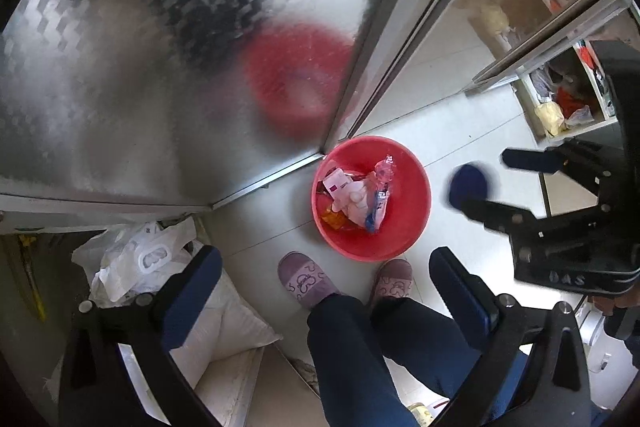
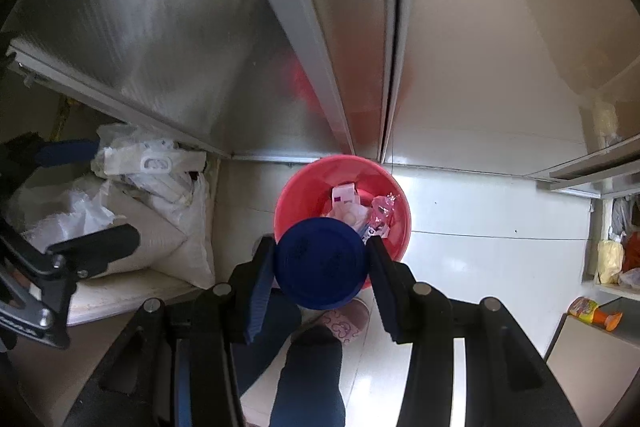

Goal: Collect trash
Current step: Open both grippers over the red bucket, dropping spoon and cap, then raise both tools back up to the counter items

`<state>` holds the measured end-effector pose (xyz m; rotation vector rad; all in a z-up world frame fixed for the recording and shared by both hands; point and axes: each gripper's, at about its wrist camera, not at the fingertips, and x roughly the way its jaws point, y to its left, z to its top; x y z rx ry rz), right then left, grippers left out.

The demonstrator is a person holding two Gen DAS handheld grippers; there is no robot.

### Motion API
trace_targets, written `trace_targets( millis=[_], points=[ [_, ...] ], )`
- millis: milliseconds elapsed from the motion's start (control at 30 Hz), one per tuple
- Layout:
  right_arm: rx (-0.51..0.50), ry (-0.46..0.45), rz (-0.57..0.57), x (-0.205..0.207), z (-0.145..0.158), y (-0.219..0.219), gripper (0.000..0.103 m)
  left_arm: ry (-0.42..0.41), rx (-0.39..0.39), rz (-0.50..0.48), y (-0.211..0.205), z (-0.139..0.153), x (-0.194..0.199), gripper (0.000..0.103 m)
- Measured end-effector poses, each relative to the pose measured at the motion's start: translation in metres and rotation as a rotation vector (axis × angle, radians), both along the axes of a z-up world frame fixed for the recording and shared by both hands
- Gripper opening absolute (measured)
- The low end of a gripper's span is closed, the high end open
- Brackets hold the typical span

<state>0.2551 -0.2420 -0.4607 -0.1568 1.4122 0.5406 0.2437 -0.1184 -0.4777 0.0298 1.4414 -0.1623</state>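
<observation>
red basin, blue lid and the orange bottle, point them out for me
red basin (image 1: 404,227): left wrist view, bare inner wall on its right side.
blue lid (image 2: 320,263): right wrist view, middle of its flat face, held between the right tongs.
orange bottle (image 2: 595,313): right wrist view, middle of its body, lying at the right edge.

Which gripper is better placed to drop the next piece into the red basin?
Right. The right gripper already holds the blue round lid just above the red basin. The left gripper is open and empty.
</observation>
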Motion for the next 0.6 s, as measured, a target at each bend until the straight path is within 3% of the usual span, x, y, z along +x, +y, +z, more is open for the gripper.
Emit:
trace_targets(
  millis=[100,133,333,400,600],
  points=[
    [0.005,-0.023,-0.014,-0.003,0.005,0.001,0.091,-0.005,0.005,-0.001,0.002,0.005,-0.001,0.103],
    [0.0,-0.031,-0.017,-0.003,0.008,0.002,0.094,-0.007,0.002,0.0,0.001,0.008,-0.002,0.103],
    [0.0,-0.049,-0.035,-0.01,0.045,-0.005,0.096,-0.05,-0.006,0.009,0.002,0.052,-0.012,0.103],
    [0.009,-0.067,-0.043,-0.015,0.069,-0.009,0.102,-0.071,-0.022,0.012,0.001,0.076,-0.016,0.103],
    [0.02,-0.117,-0.075,-0.027,0.151,-0.028,0.102,-0.13,-0.026,0.011,-0.005,0.157,-0.023,0.103]
  ],
)
